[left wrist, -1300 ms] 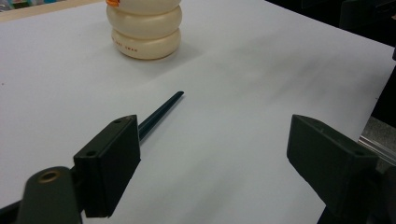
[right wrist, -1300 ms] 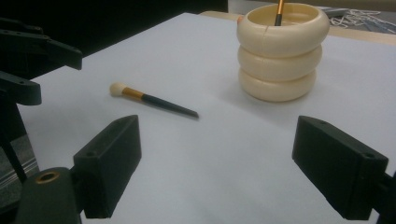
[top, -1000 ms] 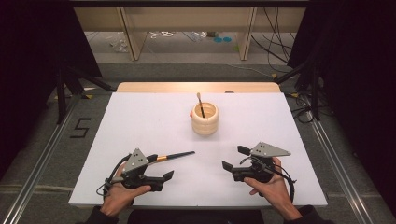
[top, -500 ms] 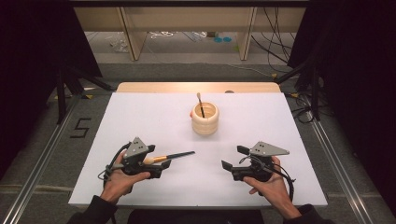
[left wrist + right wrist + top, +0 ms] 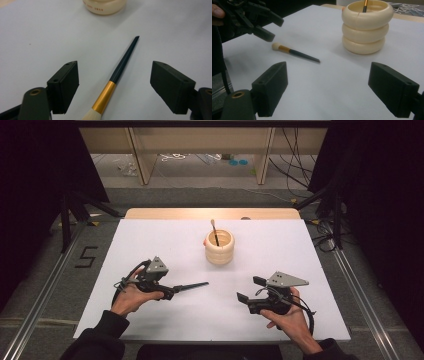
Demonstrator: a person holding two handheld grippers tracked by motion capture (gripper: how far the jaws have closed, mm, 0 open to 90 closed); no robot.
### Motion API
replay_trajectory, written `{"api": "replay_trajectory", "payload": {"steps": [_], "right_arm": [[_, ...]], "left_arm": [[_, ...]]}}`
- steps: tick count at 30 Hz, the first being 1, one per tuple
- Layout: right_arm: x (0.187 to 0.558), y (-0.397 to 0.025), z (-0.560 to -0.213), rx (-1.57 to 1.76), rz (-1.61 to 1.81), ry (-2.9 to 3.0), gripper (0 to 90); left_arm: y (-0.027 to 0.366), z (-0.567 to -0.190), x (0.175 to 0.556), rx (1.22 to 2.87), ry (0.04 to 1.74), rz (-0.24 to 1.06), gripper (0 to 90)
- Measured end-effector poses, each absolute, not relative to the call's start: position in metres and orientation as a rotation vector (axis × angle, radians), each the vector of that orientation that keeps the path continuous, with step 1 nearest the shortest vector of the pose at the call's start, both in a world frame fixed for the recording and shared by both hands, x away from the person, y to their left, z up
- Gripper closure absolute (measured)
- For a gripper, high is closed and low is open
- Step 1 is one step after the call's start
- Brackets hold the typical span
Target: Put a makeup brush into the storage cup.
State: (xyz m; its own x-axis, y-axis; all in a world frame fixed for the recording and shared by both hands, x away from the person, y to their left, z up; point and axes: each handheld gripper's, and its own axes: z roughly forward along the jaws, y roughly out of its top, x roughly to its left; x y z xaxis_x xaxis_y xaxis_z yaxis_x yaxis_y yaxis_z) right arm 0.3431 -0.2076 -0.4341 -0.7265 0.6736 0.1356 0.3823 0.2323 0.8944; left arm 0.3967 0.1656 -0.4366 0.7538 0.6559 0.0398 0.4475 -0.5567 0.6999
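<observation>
Two grippers are out over the white desk (image 5: 150, 240) in the high view, one in each hand. The left gripper (image 5: 167, 292) sits at the near left with a makeup brush (image 5: 192, 286) poking out from it toward the middle of the desk, dark handle tip pointing right. The right gripper (image 5: 248, 290) is at the near right, well apart from the brush, jaws spread and holding nothing. Farther back, near the centre, stands a cream ringed holder (image 5: 219, 248) with a second brush (image 5: 215, 231) standing in it, leaning a little.

Over to the left gripper view: the jaws are wide apart, released, and the makeup brush (image 5: 120, 72) lies flat on the desk between them, touching neither one. Pale bristles are at the bottom edge, then a gold ferrule, then the dark handle running up and right to its point. The base of the cream ringed holder (image 5: 105, 7) peeks in at the top, beyond the handle tip.

Now the right gripper view: its own jaws are open and empty, low over bare desk. Ahead on the left, the makeup brush (image 5: 294, 53) lies on the surface, bristle end just below the left gripper (image 5: 265, 26), which hangs over it with jaws parted. The cream ringed holder (image 5: 367, 28) stands at upper right, the second brush (image 5: 364, 5) in it.
</observation>
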Motion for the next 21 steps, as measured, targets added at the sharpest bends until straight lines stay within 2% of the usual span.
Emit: {"api": "replay_trajectory", "payload": {"steps": [9, 13, 21], "right_arm": [[0.344, -0.207, -0.435, 0.983, 1.480, 2.239, 16.9], [0.344, -0.206, -0.436, 0.978, 1.492, 2.241, 17.1], [0.344, -0.205, -0.436, 0.975, 1.483, 2.266, 17.5]], "left_arm": [[0.159, -0.446, 0.413, 2.427, 0.786, 0.346, 25.6], [0.157, -0.450, 0.419, 2.450, 0.799, 0.332, 30.3], [0.156, -0.457, 0.426, 2.534, 0.783, 0.295, 33.1]]}}
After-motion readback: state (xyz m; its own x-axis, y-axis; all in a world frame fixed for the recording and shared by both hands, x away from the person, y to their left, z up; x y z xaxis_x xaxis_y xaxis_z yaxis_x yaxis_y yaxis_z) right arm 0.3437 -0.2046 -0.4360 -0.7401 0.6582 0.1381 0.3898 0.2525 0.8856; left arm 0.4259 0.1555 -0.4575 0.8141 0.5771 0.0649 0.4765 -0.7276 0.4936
